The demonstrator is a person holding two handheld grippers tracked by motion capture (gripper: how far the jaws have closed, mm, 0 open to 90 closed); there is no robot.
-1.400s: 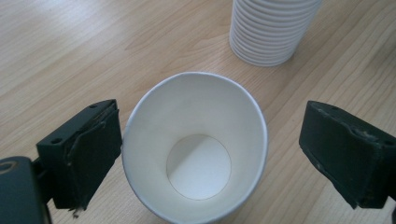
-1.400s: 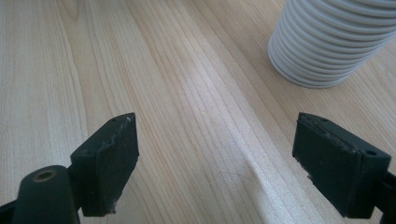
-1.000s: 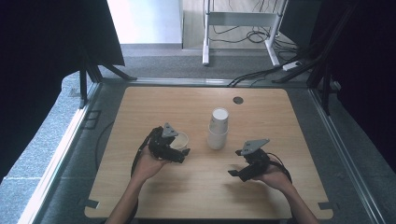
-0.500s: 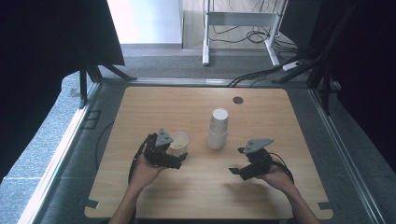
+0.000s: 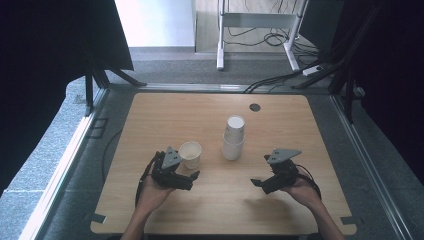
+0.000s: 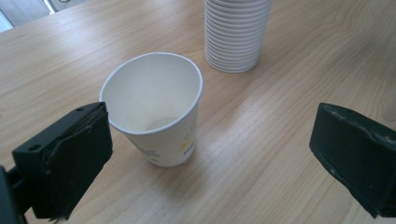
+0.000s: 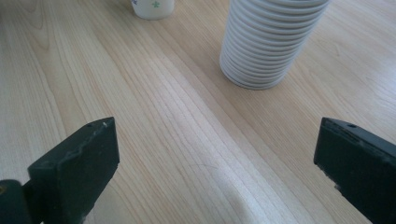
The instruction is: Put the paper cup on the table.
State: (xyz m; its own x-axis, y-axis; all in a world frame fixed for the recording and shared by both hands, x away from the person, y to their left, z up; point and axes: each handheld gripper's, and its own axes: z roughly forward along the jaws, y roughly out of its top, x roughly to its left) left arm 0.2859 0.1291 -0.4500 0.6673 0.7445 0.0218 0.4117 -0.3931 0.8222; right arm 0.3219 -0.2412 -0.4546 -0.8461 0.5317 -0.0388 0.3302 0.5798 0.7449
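Both pairs of jaws stand wide and grasp nothing. On the left gripper (image 5: 186,175) the jaws are spread, and in the left gripper view a single paper cup (image 6: 156,109) sits just ahead of them, close beside the left-hand pad but apart from it as far as can be told, with bare wood in front of the other pad. The right gripper (image 5: 260,184) has just been opening its jaws, and nothing lies between them; past them the right gripper view shows bare desk (image 7: 177,121) and then the stack of paper cups (image 7: 271,42). The step in hand looks like the setting-out of one cup taken off the stack: the cup stands free on the desk, near its left front, just beside the left gripper and well to the left of the stack (image 5: 233,138) at the middle. The next move probably calls for a return to the stack, one gripper steadying its lower cups while the other closes on the top rim and lifts straight up. The single cup stands upright, mouth up, its long axis vertical and perhaps slightly tilted; the stack is mouth down.
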